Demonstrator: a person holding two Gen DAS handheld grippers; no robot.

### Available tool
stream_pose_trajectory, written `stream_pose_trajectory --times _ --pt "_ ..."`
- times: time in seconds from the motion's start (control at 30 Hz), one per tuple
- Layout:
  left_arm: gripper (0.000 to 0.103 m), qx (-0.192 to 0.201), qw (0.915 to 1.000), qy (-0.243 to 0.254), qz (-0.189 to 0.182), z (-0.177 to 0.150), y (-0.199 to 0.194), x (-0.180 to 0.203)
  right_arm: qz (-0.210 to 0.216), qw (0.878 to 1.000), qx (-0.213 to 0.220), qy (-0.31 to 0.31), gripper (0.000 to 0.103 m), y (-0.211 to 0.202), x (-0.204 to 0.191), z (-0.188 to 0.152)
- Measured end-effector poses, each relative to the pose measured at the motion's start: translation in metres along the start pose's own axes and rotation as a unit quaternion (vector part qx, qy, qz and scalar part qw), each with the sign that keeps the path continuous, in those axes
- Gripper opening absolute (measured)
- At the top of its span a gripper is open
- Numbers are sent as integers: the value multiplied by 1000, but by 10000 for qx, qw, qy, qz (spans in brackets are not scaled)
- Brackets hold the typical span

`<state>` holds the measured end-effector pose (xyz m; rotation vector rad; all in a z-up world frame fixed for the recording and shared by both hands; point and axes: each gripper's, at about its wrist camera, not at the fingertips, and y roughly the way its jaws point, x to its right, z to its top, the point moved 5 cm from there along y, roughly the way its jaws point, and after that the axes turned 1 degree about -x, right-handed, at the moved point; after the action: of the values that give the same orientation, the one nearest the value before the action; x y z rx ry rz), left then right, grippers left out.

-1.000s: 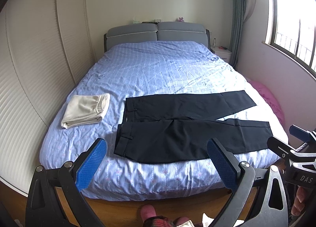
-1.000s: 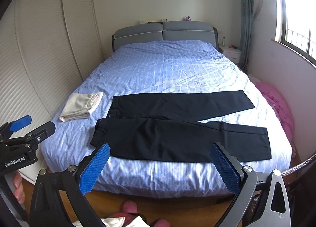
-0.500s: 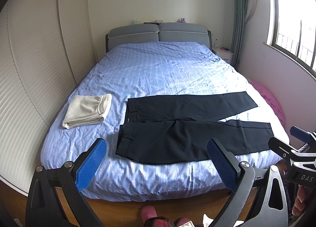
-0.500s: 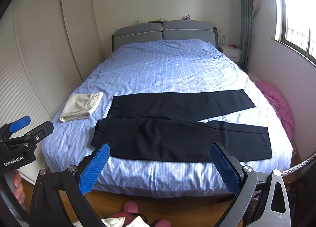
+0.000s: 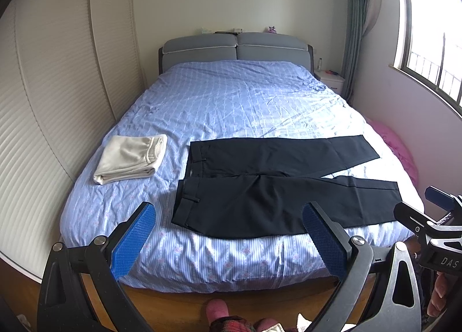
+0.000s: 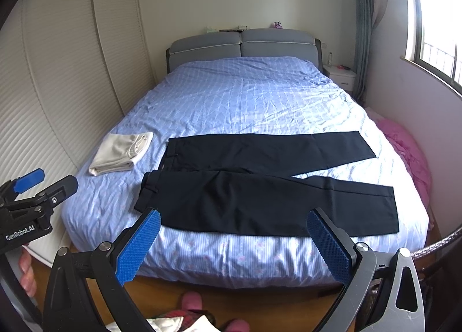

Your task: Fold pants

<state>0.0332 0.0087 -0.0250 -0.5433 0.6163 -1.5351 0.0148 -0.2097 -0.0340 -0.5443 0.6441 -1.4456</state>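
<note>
From the left wrist camera, the left gripper [image 5: 228,241] is held level at the foot of the bed [image 5: 231,107], its two blue-padded fingers [image 5: 133,241] spread wide at about 7 and 5 o'clock of the frame, holding nothing and hanging clear of the mattress edge. Between and beyond them the black pants [image 5: 277,185] lie flat on the striped blue sheet, waistband toward 9 o'clock and hems toward 3 o'clock, the two legs splayed apart so the far one angles off toward 2 o'clock. A folded cream garment [image 5: 131,159] sits just beside the waistband, toward 10 o'clock. At 4 o'clock the right gripper [image 5: 433,216] pokes in from the frame edge, with fingertips of the person's hand [image 5: 437,294] below it. A pink slipper [image 5: 217,310] shows at 6 o'clock on the wooden floor. From the right wrist camera, the right gripper [image 6: 234,245] is likewise level and short of the bed [image 6: 245,101], fingers [image 6: 138,245] parted wide and empty, framing the near leg of the pants [image 6: 260,187], which runs across the lower middle of the sheet. The cream garment [image 6: 121,153] lies at 9 o'clock of the pants. At 8 o'clock the left gripper [image 6: 37,185] juts in, its fingers apart, gripped from below by the person's hand [image 6: 26,274]. A pink heap [image 6: 404,144] lies beside the bed at 3 o'clock, under the window.
</note>
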Motion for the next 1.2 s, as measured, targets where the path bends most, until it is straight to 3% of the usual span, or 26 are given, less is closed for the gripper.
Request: stream_pose_trajectory --times 0.3,0.57,0.8,1.03,1.2 --pt "103 -172 9996 -201 66 -7 13 -8 33 9998 -168 -58 102 12 -2 -2" --pt "103 -407 9979 -332 376 -23 48 -30 152 9983 -551 61 102 55 -5 -14" --pt "103 -955 9937 -487 329 -48 124 -61 231 9904 -1316 344 102 140 -11 -43" --pt "103 -1790 9812 -635 352 -78 235 -86 337 9739 -1974 1071 99 239 -7 -75" --pt "101 -2397 9664 -868 319 -109 311 -103 325 9540 -2376 1799 92 313 3 -108"
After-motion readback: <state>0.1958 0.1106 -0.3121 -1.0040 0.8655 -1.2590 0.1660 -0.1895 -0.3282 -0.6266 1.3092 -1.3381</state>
